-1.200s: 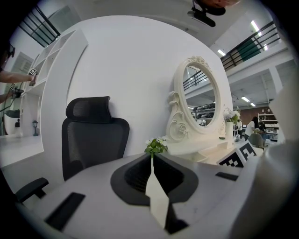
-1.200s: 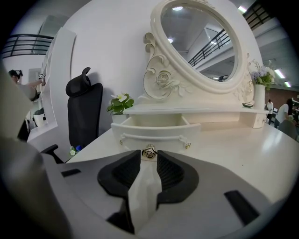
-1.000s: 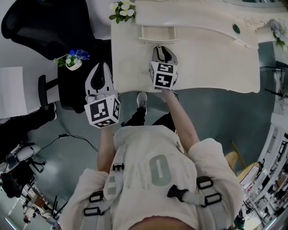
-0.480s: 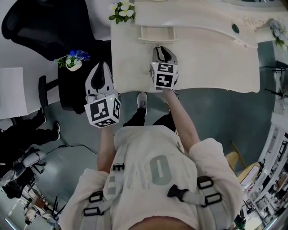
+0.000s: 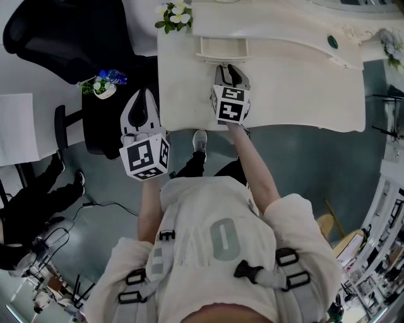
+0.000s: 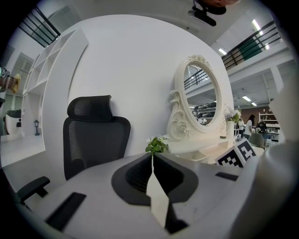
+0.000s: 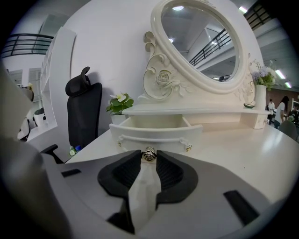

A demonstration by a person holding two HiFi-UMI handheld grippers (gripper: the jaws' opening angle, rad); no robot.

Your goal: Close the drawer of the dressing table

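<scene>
- Two hand-held grippers are in play, one in each of the person's hands, and both point toward the white dressing table.
- Farthest left, a black office chair (image 5: 57, 31) stands against the wall, and a small pot of blue and white flowers (image 5: 101, 84) sits on a dark seat nearer the person.
- Next comes the left hand-held gripper (image 5: 141, 93), which hovers just off the left edge of the tabletop (image 5: 297, 88) and touches nothing.
- Its own view shows its jaws pressed together with only a thin seam between them and nothing inside; a green sprig (image 6: 156, 145) stands well beyond the tips.
- At the tabletop's back left corner stands a potted plant with white blossoms (image 5: 173, 14).
- Right of that plant, the drawer (image 5: 221, 47) stands pulled out of the low shelf under the oval mirror (image 7: 201, 39), and its inside looks bare.
- Over the tabletop in front of it, the right hand-held gripper (image 5: 228, 67) reaches toward the drawer's curved front (image 7: 154, 130).
- Its jaws stand only narrowly apart, clenched on the small metal drawer knob (image 7: 149, 155) at their very tips; they have just eased open a trifle, with the knob between them.
- Farther right, the tabletop runs on bare and pale to a vase of purple flowers (image 7: 259, 74) at the far end.
</scene>
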